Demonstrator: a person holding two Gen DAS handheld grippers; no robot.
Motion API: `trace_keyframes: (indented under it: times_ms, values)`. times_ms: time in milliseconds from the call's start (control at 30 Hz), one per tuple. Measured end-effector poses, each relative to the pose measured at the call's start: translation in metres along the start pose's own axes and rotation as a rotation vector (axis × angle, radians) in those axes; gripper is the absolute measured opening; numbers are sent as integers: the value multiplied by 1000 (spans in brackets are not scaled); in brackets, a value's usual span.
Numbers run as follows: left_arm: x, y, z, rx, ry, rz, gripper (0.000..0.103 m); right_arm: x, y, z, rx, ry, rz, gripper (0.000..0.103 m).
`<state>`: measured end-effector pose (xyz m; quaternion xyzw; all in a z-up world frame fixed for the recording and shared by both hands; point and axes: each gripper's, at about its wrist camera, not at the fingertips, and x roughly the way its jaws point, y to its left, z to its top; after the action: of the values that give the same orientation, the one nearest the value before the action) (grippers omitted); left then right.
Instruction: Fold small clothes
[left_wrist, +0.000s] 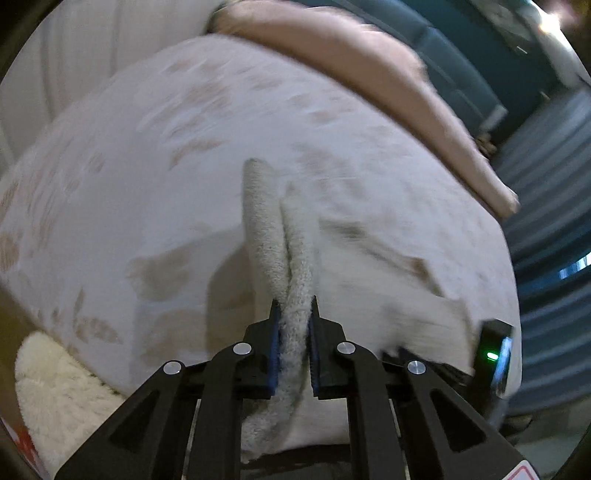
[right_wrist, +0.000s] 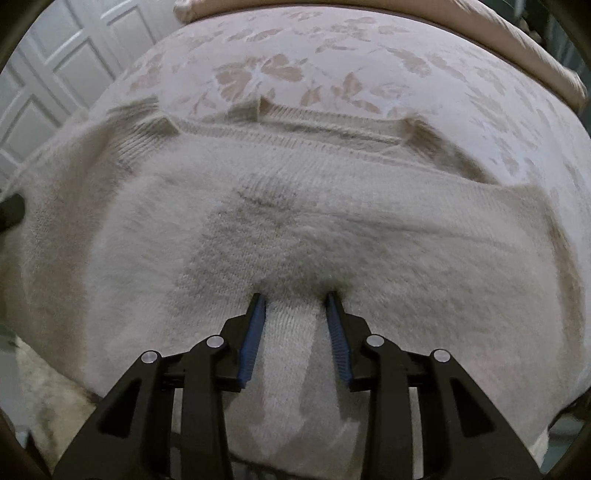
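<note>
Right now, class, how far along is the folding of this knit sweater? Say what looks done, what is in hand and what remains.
Done: the cream sweater is spread out on the floral bedspread, ribbed edge farthest away. In hand: the left gripper is shut on a doubled edge of knit, and the right gripper holds a bunched ridge of it. Left: no finished fold shows yet, so the folding itself likely remains.

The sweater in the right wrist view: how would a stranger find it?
Start from the bed with its leaf-print cover. The sweater lies spread on it, right gripper at its near edge. Unlike the smooth printed cover, it is plain cream, fuzzy knit with ribbed edges.
</note>
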<state>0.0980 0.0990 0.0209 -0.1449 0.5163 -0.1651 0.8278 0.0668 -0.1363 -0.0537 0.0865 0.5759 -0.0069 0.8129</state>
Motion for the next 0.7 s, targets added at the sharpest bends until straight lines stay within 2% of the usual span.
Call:
trace_keyframes:
  times_ms: [67, 200, 267, 367, 500, 600, 700]
  values:
    - [-8, -43, -2, 92, -14, -18, 9, -19, -13, -7, 45, -32, 28, 47]
    - [-8, -125, -19, 276, -5, -64, 9, -58, -62, -42, 149, -97, 57, 47]
    - [8, -166, -33, 361, 34, -94, 9, -71, -92, -64, 214, -110, 53, 47]
    - [45, -211, -61, 465, 99, -94, 9, -91, -144, -102, 337, -132, 25, 47]
    - [108, -242, -95, 538, 196, -34, 9, -111, -199, -147, 488, -149, -10, 47]
    - [147, -245, -120, 557, 264, 28, 9, -117, -219, -168, 550, -156, -18, 47]
    - [159, -249, -129, 600, 249, 74, 12, -119, -225, -175, 567, -160, 0, 47]
